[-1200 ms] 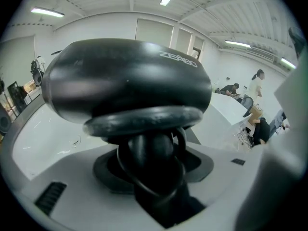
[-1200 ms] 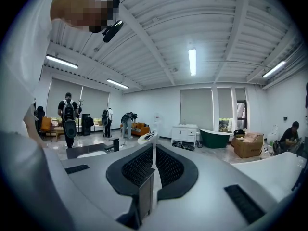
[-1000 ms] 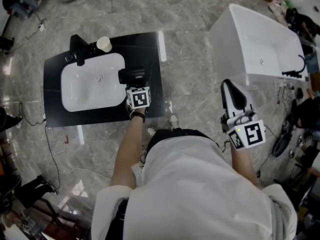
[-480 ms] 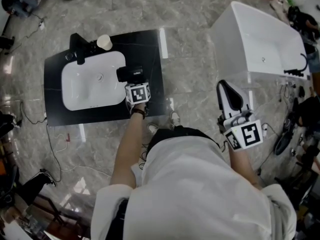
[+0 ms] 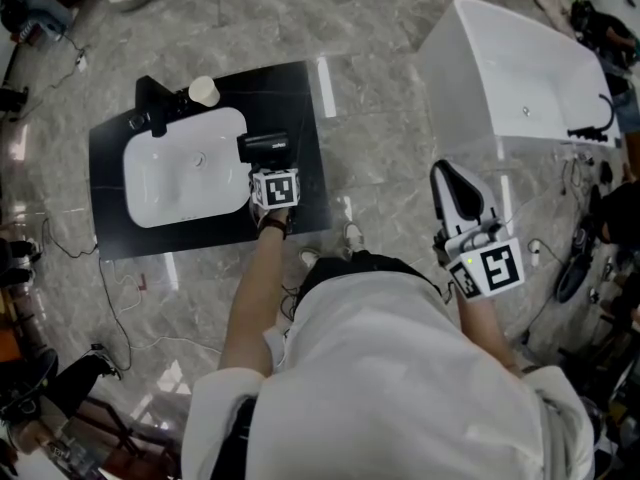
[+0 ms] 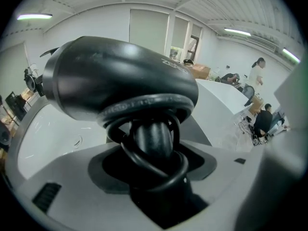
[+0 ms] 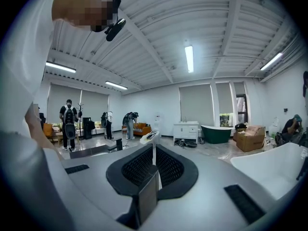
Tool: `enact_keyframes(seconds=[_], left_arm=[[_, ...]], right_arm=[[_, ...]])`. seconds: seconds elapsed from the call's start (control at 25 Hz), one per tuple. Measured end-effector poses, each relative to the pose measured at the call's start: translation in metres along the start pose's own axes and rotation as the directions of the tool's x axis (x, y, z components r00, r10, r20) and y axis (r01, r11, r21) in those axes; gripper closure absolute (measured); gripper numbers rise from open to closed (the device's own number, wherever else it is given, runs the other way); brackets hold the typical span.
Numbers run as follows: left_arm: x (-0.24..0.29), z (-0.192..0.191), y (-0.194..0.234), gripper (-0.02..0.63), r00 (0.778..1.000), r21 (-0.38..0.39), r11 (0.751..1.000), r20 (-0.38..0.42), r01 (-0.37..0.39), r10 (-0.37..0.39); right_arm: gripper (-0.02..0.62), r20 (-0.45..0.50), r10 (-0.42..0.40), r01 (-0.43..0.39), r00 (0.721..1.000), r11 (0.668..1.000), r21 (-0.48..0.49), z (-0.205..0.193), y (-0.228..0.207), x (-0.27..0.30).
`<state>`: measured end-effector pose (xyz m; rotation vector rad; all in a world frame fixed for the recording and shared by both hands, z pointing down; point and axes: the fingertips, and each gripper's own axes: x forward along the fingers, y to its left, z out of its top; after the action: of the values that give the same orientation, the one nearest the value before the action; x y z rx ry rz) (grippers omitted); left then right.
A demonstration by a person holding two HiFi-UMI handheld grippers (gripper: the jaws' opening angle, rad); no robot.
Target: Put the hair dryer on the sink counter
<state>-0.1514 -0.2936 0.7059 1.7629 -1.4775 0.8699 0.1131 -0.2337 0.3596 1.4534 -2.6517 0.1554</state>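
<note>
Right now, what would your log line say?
left gripper: jaws just opening, hair dryer between them | hair dryer: on sink counter, beside basin | right gripper: shut, empty

1. Hair dryer point(image 5: 265, 149): black, with a rounded body and a black cord looped round its handle. It sits at the tip of the left gripper point(image 5: 271, 172), its body crosswise to the jaws. The handle is between the jaws, which have just been opening and stand apart around it.
2. Sink counter point(image 5: 300, 88): a black rectangular slab with a white basin set into it, lying below the gripper. The dryer is on its bare strip, between basin and gripper.
</note>
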Motion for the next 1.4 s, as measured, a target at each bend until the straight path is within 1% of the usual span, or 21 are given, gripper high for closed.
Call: enact_keyframes(seconds=[0.12, 0.24, 0.28, 0.48, 0.68, 0.92, 1.16, 1.28, 1.4], left_arm=[[-0.002, 0.004, -0.003, 0.29, 1.0, -0.001, 1.0, -0.001, 0.008, -0.008], [-0.006, 0.016, -0.002, 0.291, 1.0, 0.04, 0.999, 0.015, -0.001, 0.001], [-0.006, 0.019, -0.001, 0.291, 1.0, 0.044, 0.999, 0.012, -0.001, 0.0], [-0.003, 0.017, 0.001, 0.29, 1.0, 0.007, 1.0, -0.014, 0.019, -0.018], [0.0, 0.008, 0.007, 0.284, 0.999, -0.066, 0.998, -0.033, 0.019, -0.021], [-0.006, 0.008, 0.006, 0.282, 1.0, -0.081, 0.997, -0.019, 0.009, -0.011], [-0.013, 0.009, 0.0, 0.284, 1.0, -0.09, 0.996, 0.005, 0.021, -0.021], [-0.018, 0.007, 0.003, 0.284, 1.0, -0.132, 0.991, 0.004, 0.019, -0.019], [-0.025, 0.004, -0.001, 0.282, 0.999, -0.165, 0.986, 0.009, 0.035, -0.034]], right_arm=[[0.551, 0.005, -0.001, 0.001, 1.0, 1.0, -0.002, 0.001, -0.002, -0.001], [0.551, 0.012, 0.005, -0.005, 1.0, 1.0, -0.002, 0.004, -0.002, -0.002], [0.551, 0.013, 0.008, -0.008, 1.0, 1.0, -0.001, 0.004, -0.001, -0.002], [0.551, 0.014, 0.016, -0.016, 1.0, 1.0, -0.003, 0.004, 0.0, 0.0], [0.551, 0.013, 0.012, -0.012, 1.0, 1.0, 0.0, 0.003, -0.002, -0.002], [0.551, 0.017, 0.017, -0.017, 1.0, 1.0, 0.004, 0.003, -0.005, -0.005], [0.551, 0.035, 0.042, -0.042, 0.999, 0.999, 0.005, 0.006, -0.004, -0.003], [0.551, 0.041, 0.061, -0.061, 0.997, 0.998, 0.005, 0.007, -0.002, -0.001], [0.551, 0.043, 0.081, -0.081, 0.996, 0.997, 0.01, 0.008, 0.0, -0.001]])
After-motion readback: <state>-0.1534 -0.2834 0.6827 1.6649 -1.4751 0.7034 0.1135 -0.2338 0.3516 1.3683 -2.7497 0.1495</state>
